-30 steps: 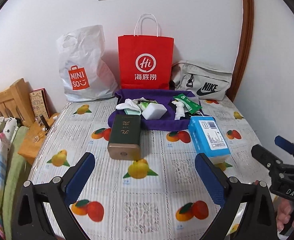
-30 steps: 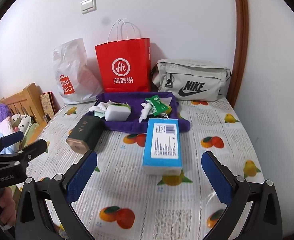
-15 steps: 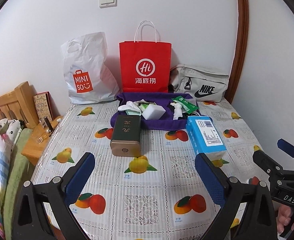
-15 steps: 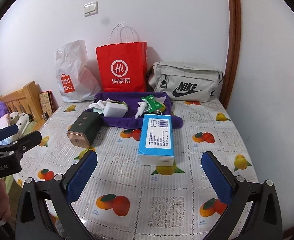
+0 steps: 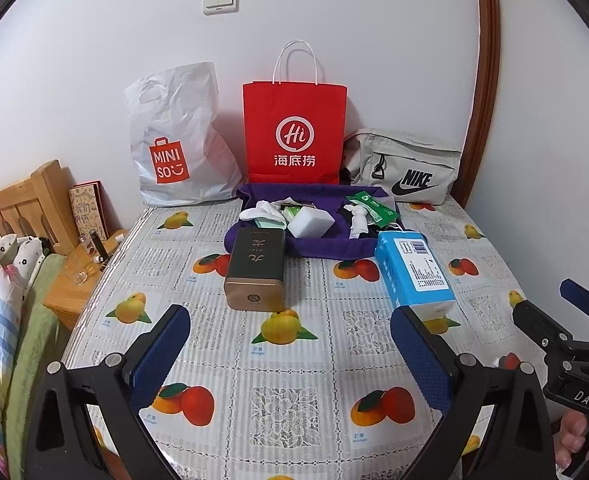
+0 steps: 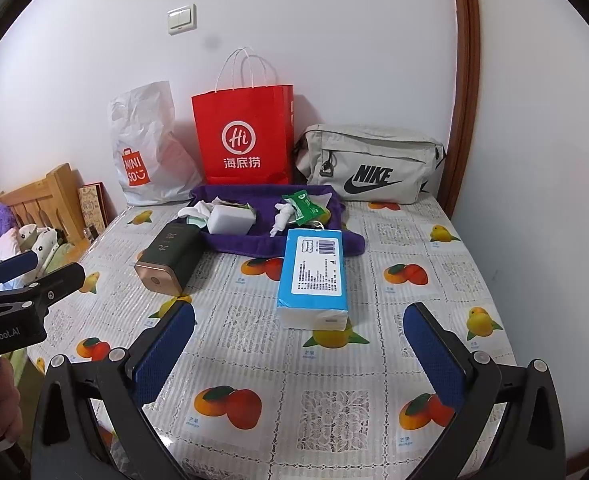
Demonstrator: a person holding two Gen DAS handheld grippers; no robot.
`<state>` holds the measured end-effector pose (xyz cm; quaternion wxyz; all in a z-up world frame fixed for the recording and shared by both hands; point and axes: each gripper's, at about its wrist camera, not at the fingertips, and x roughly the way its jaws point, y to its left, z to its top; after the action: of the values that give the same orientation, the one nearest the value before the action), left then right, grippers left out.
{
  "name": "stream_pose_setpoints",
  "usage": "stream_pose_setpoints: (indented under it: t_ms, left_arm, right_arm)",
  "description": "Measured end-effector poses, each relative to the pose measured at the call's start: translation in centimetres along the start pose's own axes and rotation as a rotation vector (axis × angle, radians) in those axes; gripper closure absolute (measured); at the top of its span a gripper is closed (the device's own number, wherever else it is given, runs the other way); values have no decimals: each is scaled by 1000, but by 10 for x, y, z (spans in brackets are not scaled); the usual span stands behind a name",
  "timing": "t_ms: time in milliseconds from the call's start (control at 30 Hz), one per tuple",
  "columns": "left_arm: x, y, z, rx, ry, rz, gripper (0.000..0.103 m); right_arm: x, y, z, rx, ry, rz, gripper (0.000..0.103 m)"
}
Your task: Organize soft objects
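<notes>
We held the left tongs (image 5: 290,344) and the right tongs (image 6: 299,344) spread wide and empty above the near edge of the table (image 6: 334,412). Just beyond lay a blue tissue pack (image 6: 313,276) and, to its left, a dark green box (image 5: 256,268), both on the fruit-patterned cloth. Farther back, a purple cloth (image 6: 250,242) carried the soft things: a white sock (image 5: 264,212), a white sponge (image 5: 309,222) and a green packet (image 5: 370,206). Against the wall stood a white plastic bag (image 5: 174,140), a red paper bag (image 5: 294,132) and a grey bag (image 6: 370,164).

Bright, even light; fisheye-warped edges
</notes>
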<state>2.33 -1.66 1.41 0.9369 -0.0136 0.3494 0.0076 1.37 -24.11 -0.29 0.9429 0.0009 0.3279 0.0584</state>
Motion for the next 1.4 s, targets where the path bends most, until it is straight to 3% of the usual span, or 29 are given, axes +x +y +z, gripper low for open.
stream_pose_setpoints:
  t_ms: [1400]
  left_arm:
    - [0,5,-5,-10,6,4,2]
  right_arm:
    - [-2,0,-2,-2,-4,-6,0]
